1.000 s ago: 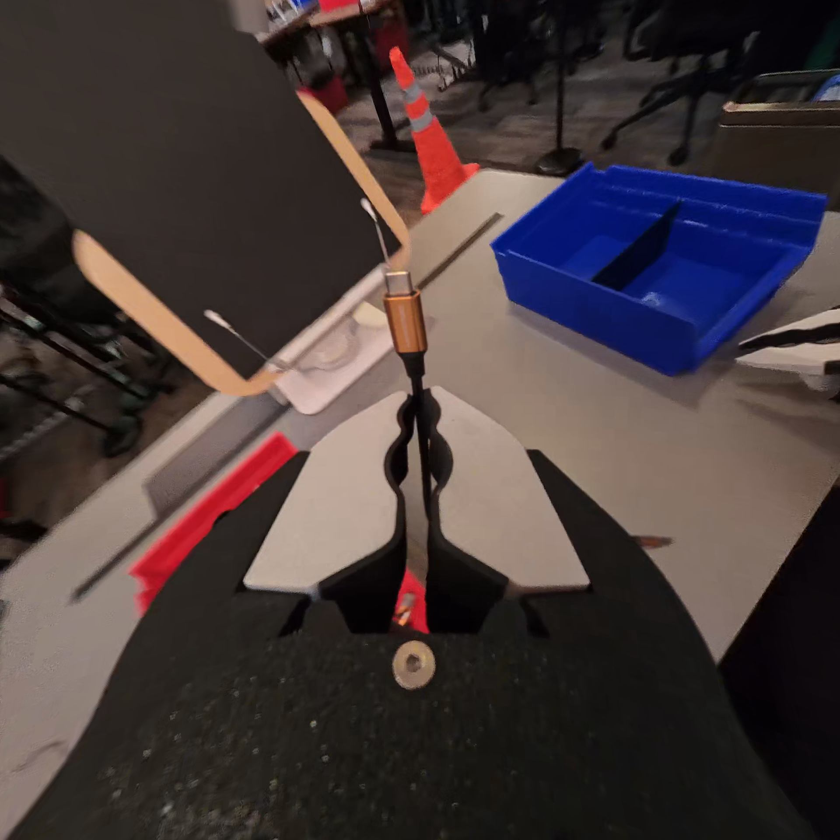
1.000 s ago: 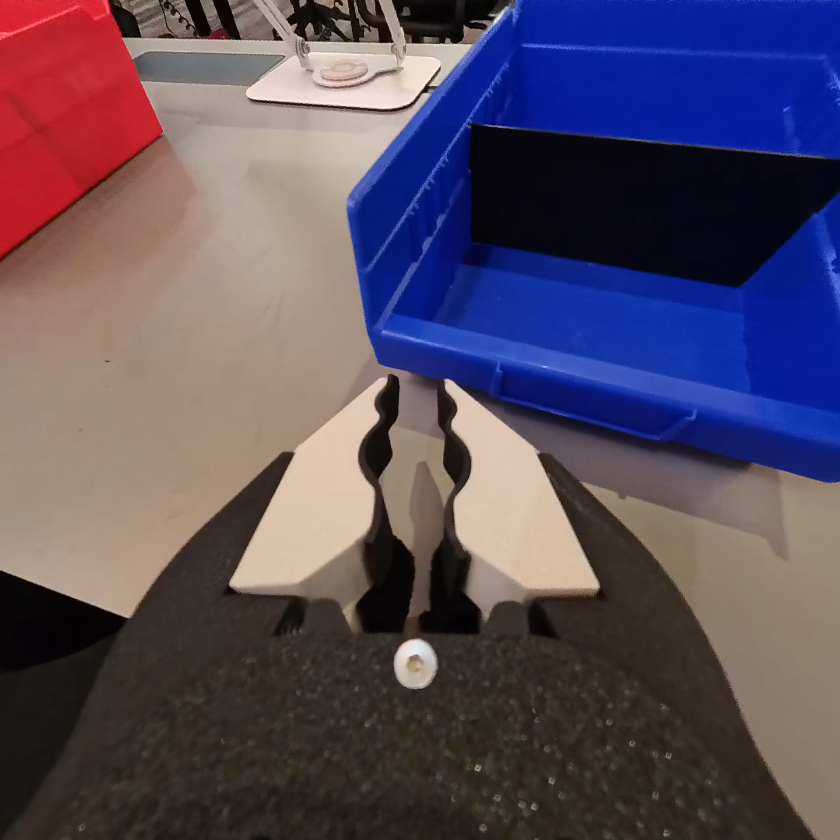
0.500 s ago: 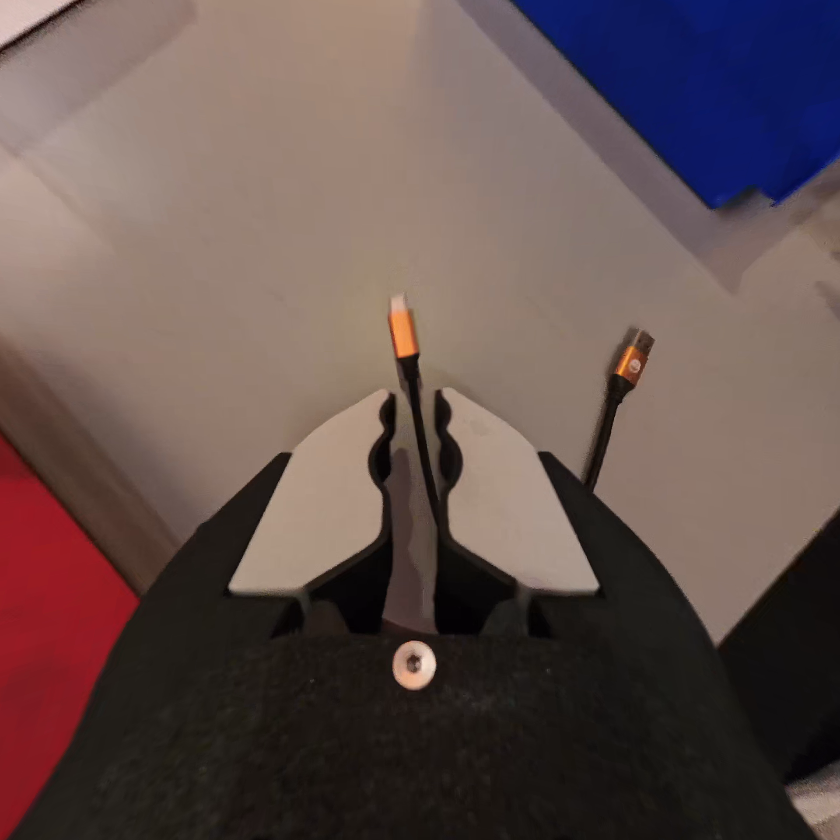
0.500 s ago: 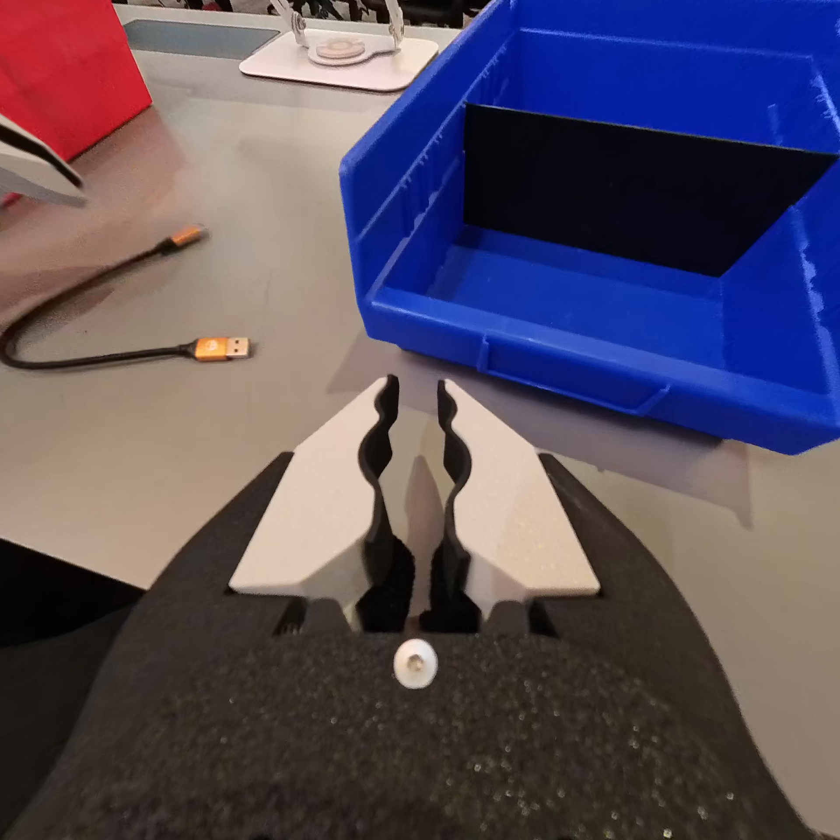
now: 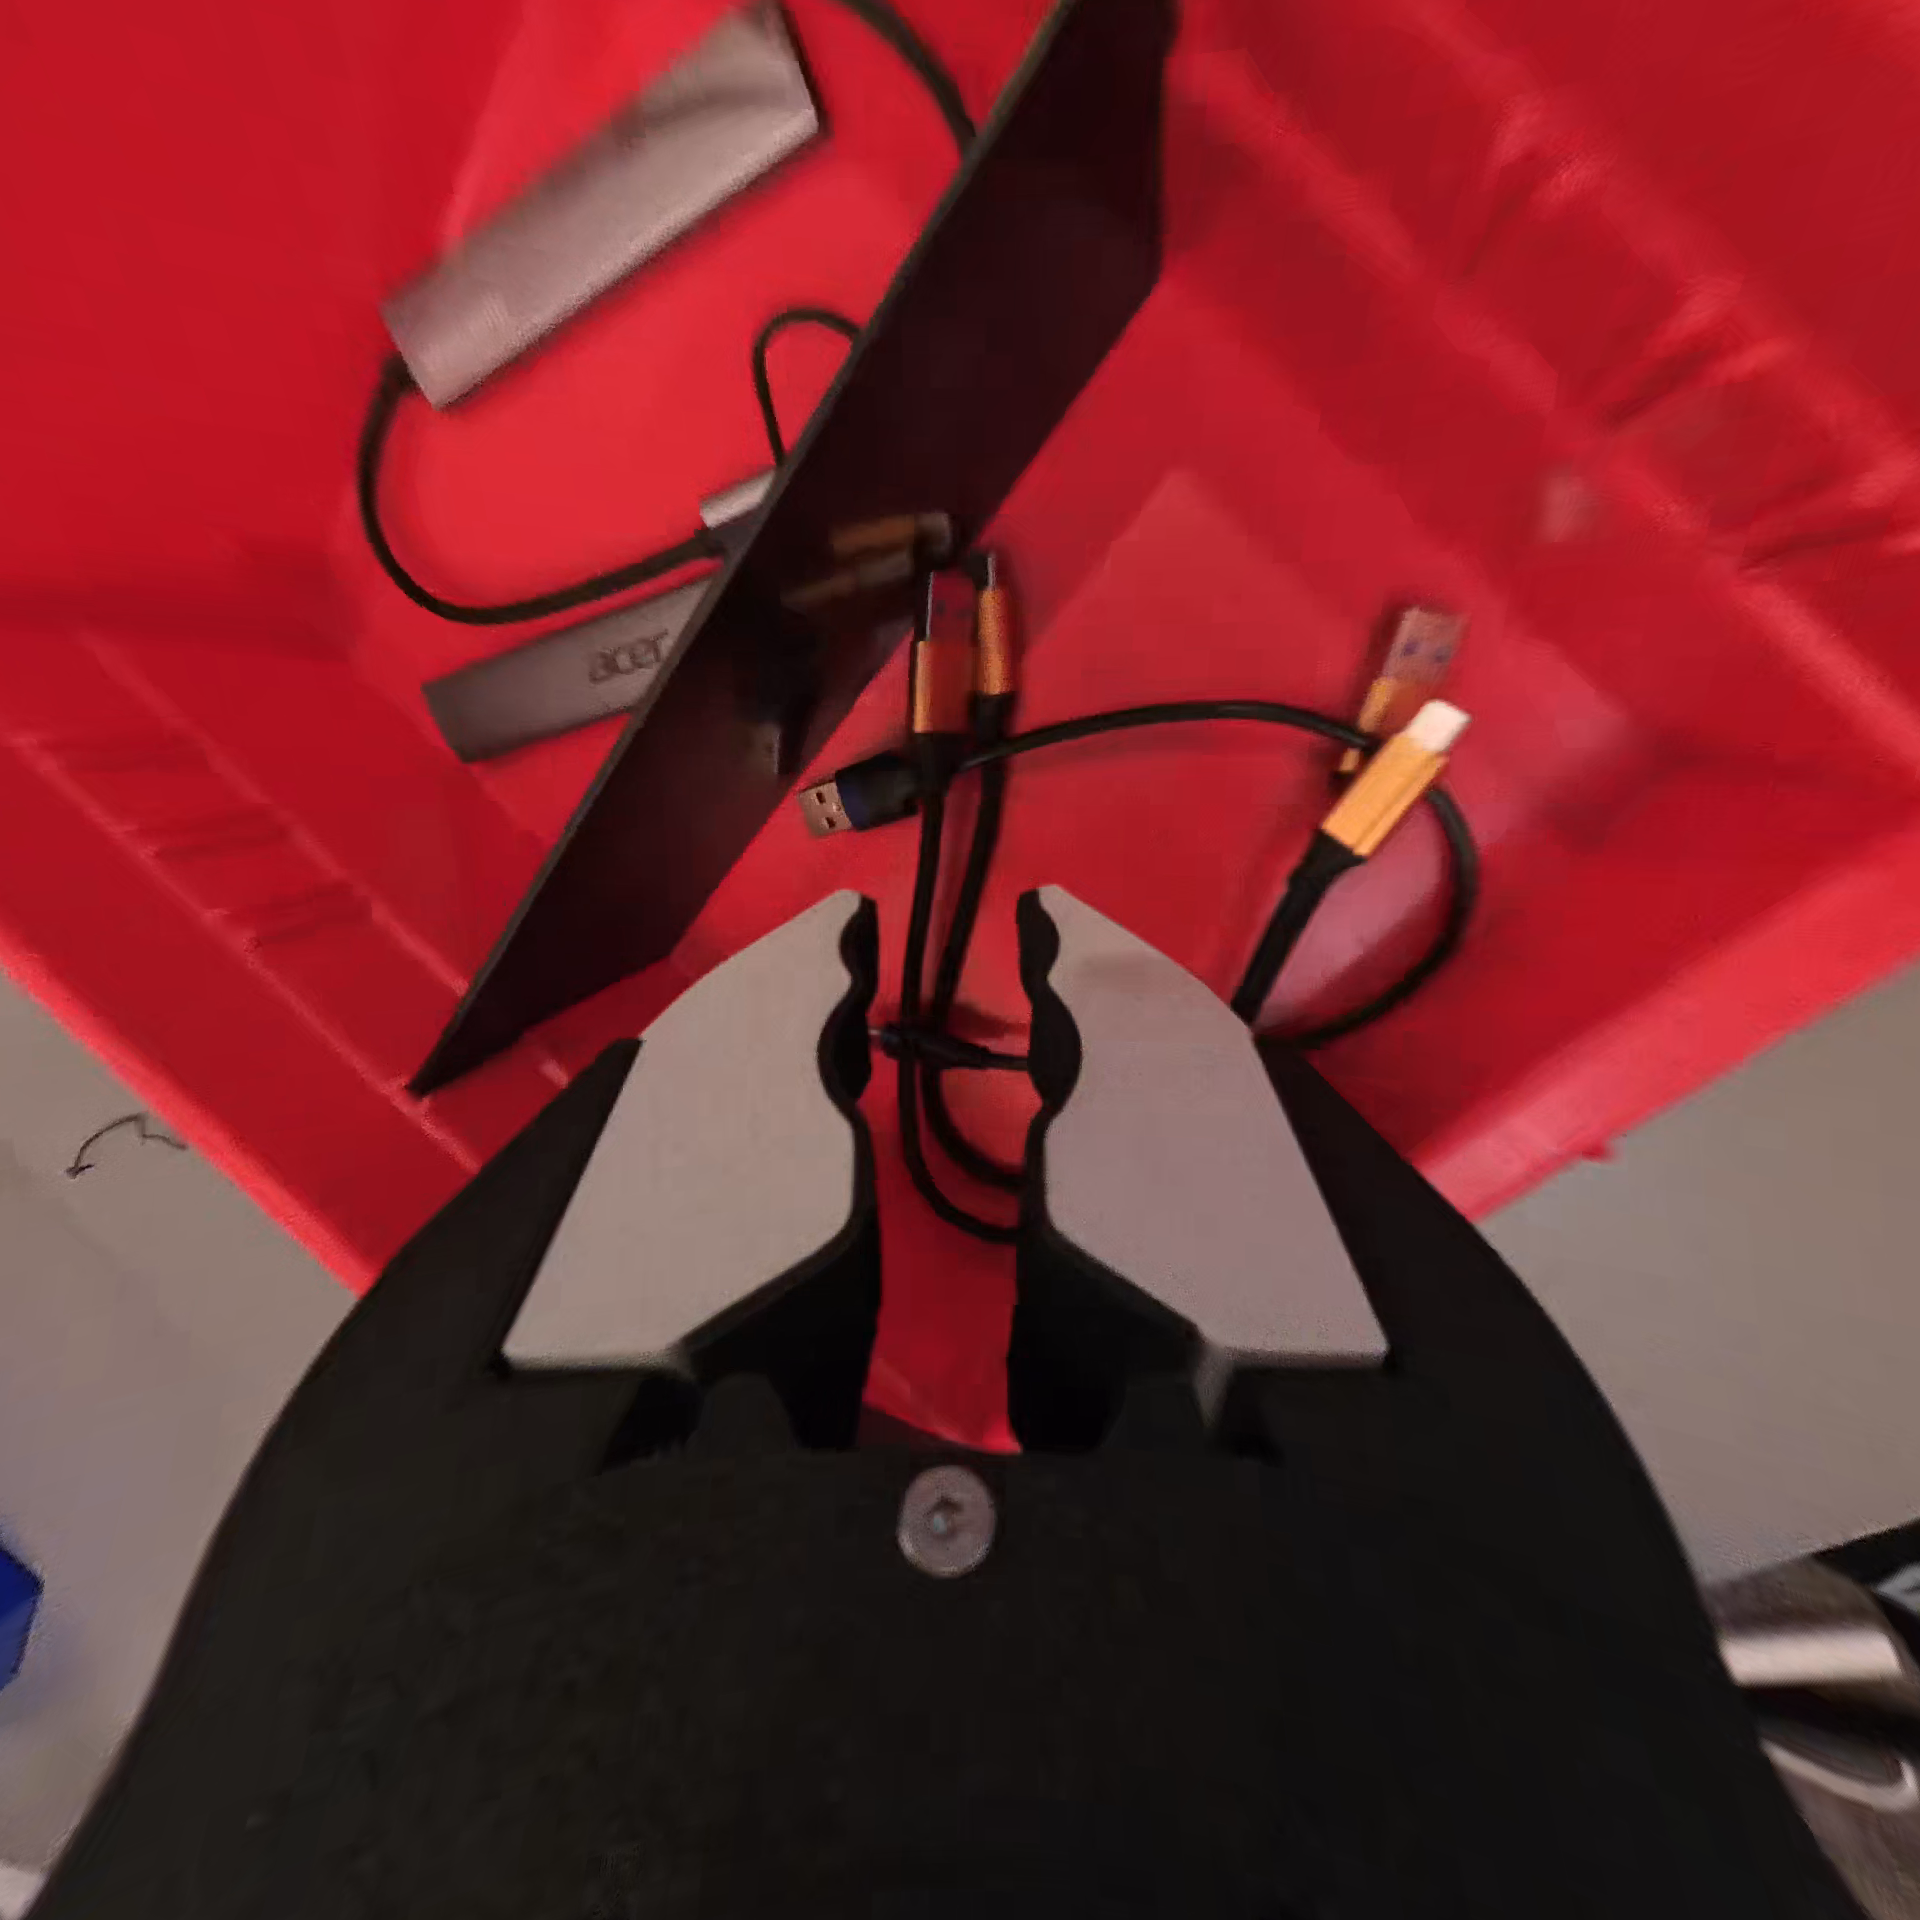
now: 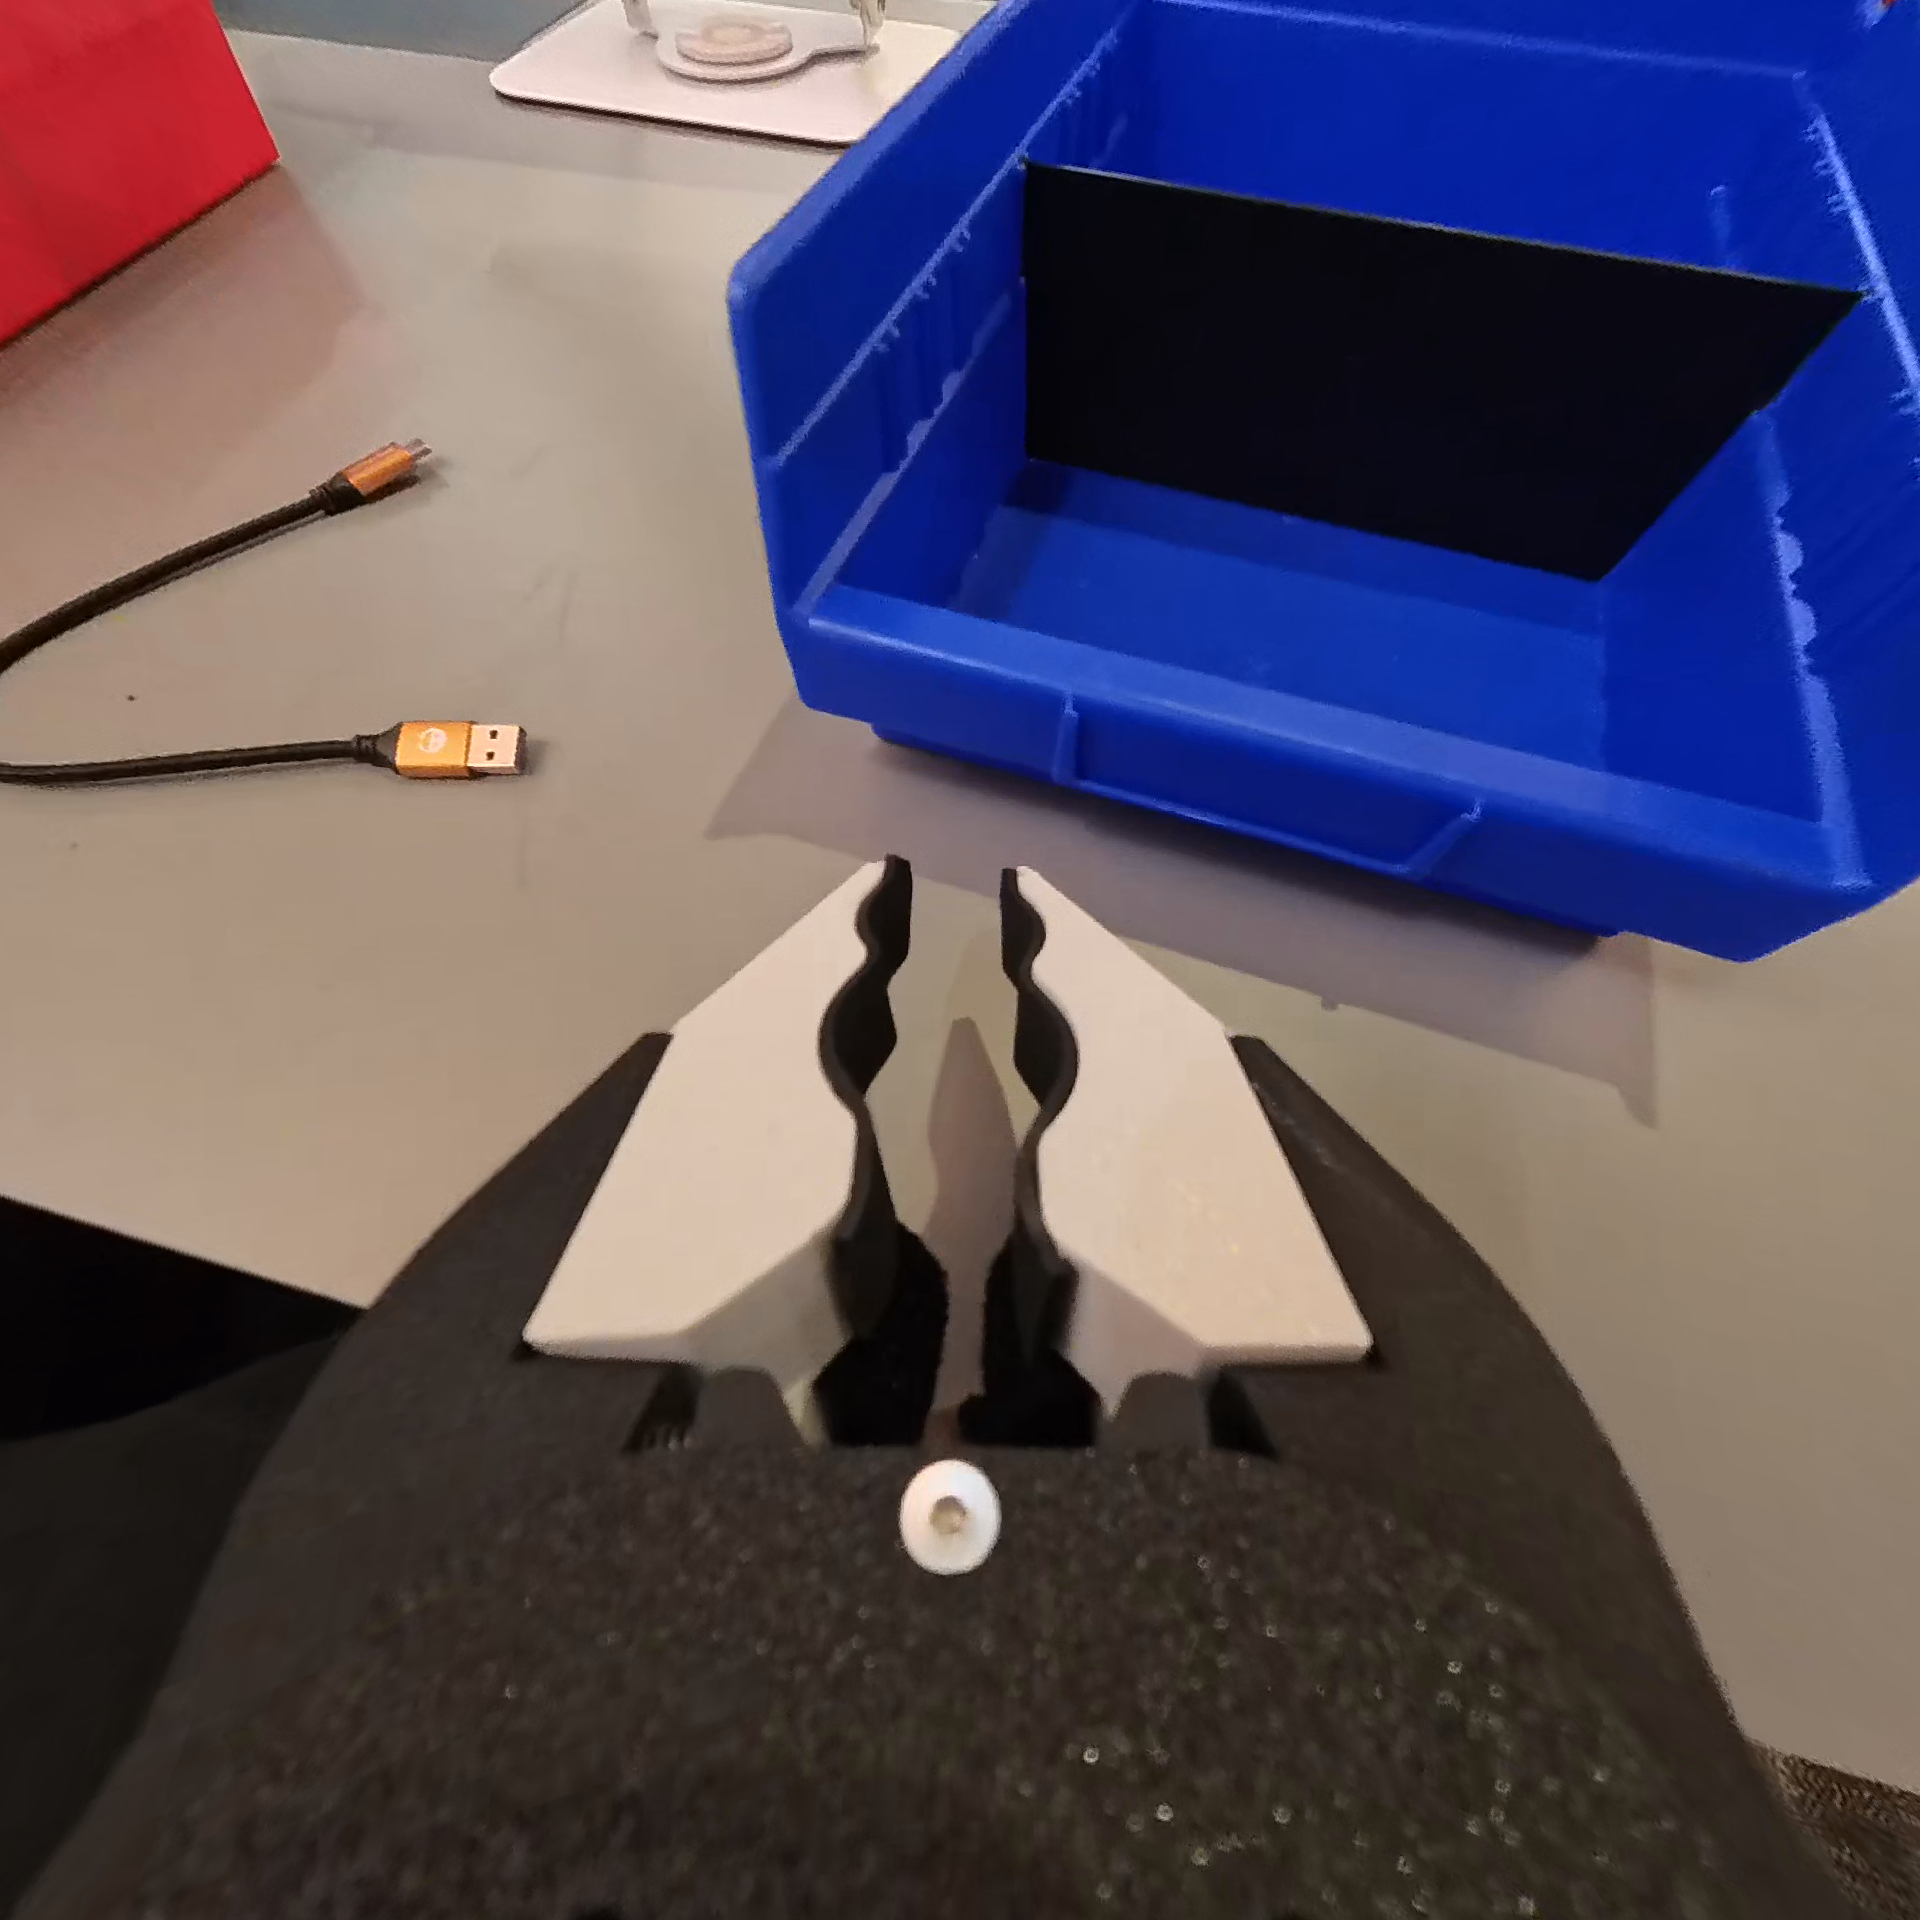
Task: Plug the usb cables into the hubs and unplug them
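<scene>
1. Hovering over the red bin [image 5: 260, 852], the left tool [image 5: 945, 904] gapes, gripping nothing; hubs [image 5: 597, 197] sit beyond the divider [image 5: 883, 499].
2. Tangled cables [image 5: 935, 883] below could snag together when lifted.
3. Right tool [image 6: 954, 883], fingers apart, idles above the bench [image 6: 364, 935]; an orange-plugged cable [image 6: 436, 750] lies nearby.

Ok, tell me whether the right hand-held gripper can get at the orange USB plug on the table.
Probably yes. The right hand-held gripper is open and empty, and only bare table lies between it and the orange USB plug.
</scene>
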The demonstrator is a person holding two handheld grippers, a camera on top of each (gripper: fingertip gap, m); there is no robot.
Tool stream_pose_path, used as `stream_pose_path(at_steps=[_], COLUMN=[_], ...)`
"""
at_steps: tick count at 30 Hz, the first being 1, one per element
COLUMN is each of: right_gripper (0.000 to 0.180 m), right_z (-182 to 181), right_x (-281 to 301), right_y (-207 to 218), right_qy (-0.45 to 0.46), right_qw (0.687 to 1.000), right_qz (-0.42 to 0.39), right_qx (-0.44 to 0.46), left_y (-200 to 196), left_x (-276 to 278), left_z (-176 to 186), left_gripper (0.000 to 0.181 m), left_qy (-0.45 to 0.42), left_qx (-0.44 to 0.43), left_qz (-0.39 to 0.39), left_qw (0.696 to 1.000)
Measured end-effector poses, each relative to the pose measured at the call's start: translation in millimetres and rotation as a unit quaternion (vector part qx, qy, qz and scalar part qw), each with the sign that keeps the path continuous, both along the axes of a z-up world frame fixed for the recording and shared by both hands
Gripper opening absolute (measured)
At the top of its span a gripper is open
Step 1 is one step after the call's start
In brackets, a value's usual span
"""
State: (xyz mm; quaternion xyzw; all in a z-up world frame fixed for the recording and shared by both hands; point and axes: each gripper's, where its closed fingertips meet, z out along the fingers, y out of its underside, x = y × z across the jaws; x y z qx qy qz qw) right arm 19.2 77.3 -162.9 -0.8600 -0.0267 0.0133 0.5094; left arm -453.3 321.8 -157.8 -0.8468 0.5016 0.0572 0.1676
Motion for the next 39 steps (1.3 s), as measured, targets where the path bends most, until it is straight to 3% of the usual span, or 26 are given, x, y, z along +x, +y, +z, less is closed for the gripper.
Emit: stream_pose_path(at_steps=[4, 6, 11, 15, 19, 22, 25, 29, 32, 35, 39], right_gripper=[0.016, 0.016, 0.016, 0.016, 0.016, 0.016, 0.016, 0.016, 0.016, 0.016, 0.016], right_z=[0, -1, -3, -3, -2, -2, -2, -2, -3, -2, -2], right_x=[-1, -1, 4, 4, 4, 2, 0, -3, -5, -6, -7], right_y=[2, 3, 4, 4, 4, 5, 7, 8, 9, 9, 8], right_qy=[-0.007, -0.009, -0.019, -0.011, -0.01, -0.011, -0.011, -0.01, -0.012, -0.011, -0.01], right_qw=[1.0, 1.0, 1.0, 1.0, 1.0, 1.0, 1.0, 1.0, 1.0, 1.0, 1.0], right_qz=[-0.001, -0.001, -0.005, -0.005, -0.004, -0.002, 0.001, 0.007, 0.011, 0.014, 0.015], right_qx=[0.0, -0.003, -0.007, -0.006, -0.005, -0.004, -0.004, -0.005, -0.005, -0.004, -0.004], left_y=[10, 12, 8, 4, 3, -4, -33, -76, -97, -94, -105], left_x=[-6, -11, -12, -18, -20, -17, 18, 81, 135, 183, 236], left_z=[-29, -36, -12, 38, 118, 197, 263, 302, 278, 201, 96], left_gripper=[0.026, 0.005, 0.004, 0.004, 0.003, 0.003, 0.003, 0.004, 0.004, 0.004, 0.004], left_qy=[0.06, 0.083, 0.046, -0.004, -0.062, -0.121, -0.243, -0.373, -0.419, -0.372, -0.377], left_qx=[-0.019, -0.016, 0.029, 0.081, 0.181, 0.273, 0.309, 0.293, 0.232, 0.192, 0.093], left_qz=[-0.019, -0.015, -0.01, 0.004, 0.025, 0.045, 0.019, -0.036, -0.059, -0.039, 0.002], left_qw=[0.998, 0.996, 0.998, 0.997, 0.981, 0.953, 0.919, 0.88, 0.876, 0.907, 0.922])
